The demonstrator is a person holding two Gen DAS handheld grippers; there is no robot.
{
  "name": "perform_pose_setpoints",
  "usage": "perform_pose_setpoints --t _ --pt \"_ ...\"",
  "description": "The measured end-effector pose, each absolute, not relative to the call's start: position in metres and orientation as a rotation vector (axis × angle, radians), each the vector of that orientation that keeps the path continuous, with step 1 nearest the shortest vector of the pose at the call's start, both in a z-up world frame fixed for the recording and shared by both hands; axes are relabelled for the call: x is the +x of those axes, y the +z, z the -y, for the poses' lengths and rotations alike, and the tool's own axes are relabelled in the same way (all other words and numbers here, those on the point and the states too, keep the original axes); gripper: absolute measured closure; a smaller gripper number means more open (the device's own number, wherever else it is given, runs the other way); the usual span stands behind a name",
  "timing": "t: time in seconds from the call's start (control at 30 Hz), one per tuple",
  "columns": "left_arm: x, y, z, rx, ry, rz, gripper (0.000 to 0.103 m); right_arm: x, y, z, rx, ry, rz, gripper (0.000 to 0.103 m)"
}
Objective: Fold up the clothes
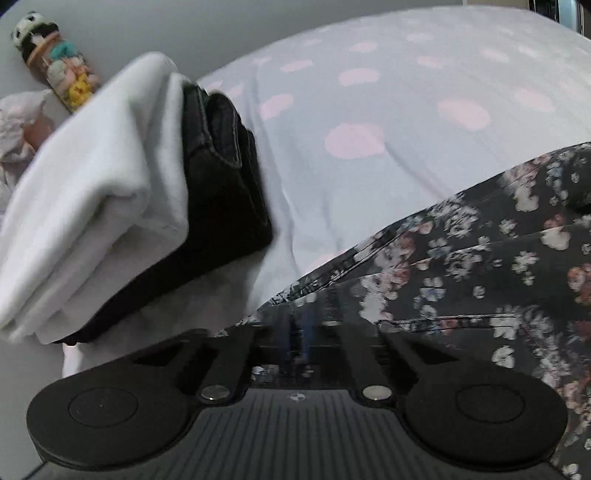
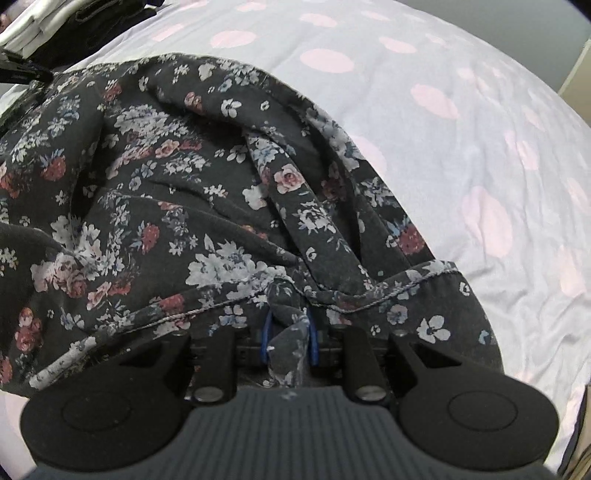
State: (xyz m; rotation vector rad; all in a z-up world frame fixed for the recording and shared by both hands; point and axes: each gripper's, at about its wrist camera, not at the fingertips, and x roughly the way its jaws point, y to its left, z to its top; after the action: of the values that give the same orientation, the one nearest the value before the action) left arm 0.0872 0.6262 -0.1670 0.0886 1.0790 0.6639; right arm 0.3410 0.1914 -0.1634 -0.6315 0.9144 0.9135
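Note:
A dark floral garment [image 2: 177,206] lies bunched on the bed, with its hemmed edge toward the right wrist camera. My right gripper [image 2: 290,338] is shut on a pinch of this hem, and the cloth shows between the blue pads [image 2: 313,343]. In the left wrist view the same floral garment [image 1: 480,266] spreads to the right and drapes over my left gripper [image 1: 299,332]. Its fingers stand close together with the garment's edge caught between them, mostly hidden by cloth.
A stack of folded clothes sits at the left, a white piece [image 1: 92,206] against a black one [image 1: 225,184]; the stack [image 2: 33,29] also shows in the right view's top-left corner. The pale sheet with pink dots [image 1: 369,110] covers the bed. A toy-filled tube [image 1: 59,66] and a crumpled pale cloth [image 1: 18,125] lie beyond.

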Motion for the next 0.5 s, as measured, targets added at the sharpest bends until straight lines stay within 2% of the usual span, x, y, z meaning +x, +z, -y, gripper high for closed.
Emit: perform_pose_setpoints --t 0.13,0.5 --pt "0.064 -0.137 -0.6 0.155 0.72 -1.034 0.103 0.335 -0.152 -0.188 -0.603 0.905 -0.892 0.091" --pt "-0.071 -0.055 -0.569 0.16 0.92 -1.026 0.103 0.274 -0.086 -0.135 -0.546 0.931 -0.834 0.095"
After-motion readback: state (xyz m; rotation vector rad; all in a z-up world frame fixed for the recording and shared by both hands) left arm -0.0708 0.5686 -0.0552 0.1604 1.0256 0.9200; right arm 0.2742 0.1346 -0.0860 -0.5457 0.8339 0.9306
